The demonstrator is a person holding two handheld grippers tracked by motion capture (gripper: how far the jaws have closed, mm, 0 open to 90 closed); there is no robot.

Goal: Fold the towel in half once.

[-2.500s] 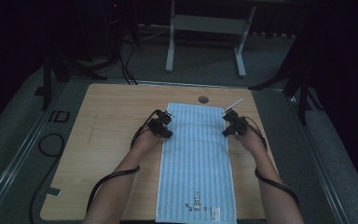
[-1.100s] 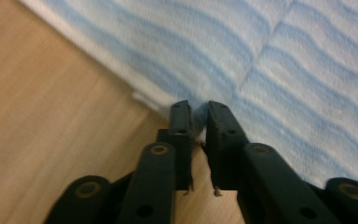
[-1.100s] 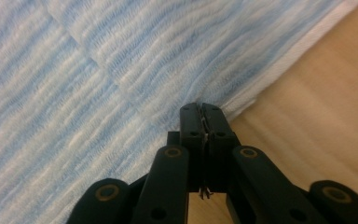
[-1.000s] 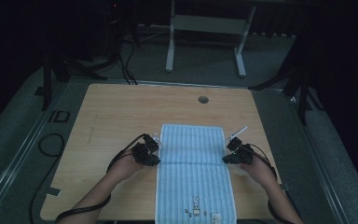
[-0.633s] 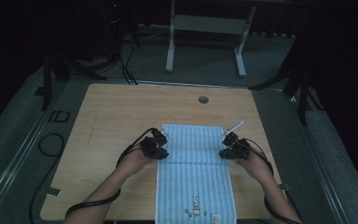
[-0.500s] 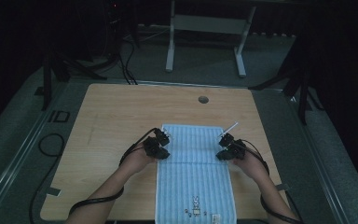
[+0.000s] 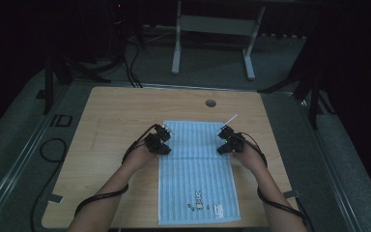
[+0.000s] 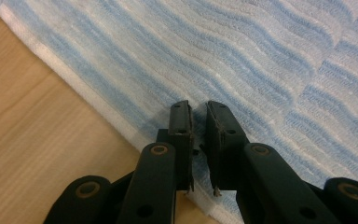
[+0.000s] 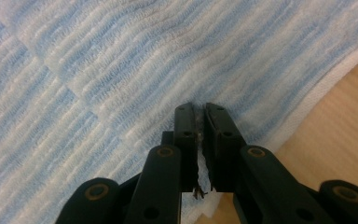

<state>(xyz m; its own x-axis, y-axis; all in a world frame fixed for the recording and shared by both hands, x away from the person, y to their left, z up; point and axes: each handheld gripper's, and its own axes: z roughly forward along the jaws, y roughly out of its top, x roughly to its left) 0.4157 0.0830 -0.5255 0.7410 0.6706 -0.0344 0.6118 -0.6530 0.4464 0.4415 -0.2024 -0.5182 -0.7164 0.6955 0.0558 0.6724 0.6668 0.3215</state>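
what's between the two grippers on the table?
Just the folded blue striped towel: in the high view its doubled far part spans from the left gripper to the right gripper.

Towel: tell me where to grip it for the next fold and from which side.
Take the towel at the two ends of its folded far edge, where the left gripper and right gripper sit now. Come in from the long side edges: the doubled cloth lies flat, so the jaws can likely pinch its rim.

- towel (image 7: 196, 164): pale blue and white ribbed stripes, white hem, small dark printed motif near its front edge
- table (image 7: 111, 125): light wood grain around the towel
- left gripper (image 8: 198, 126) and right gripper (image 9: 199, 123): 2 black jaws each
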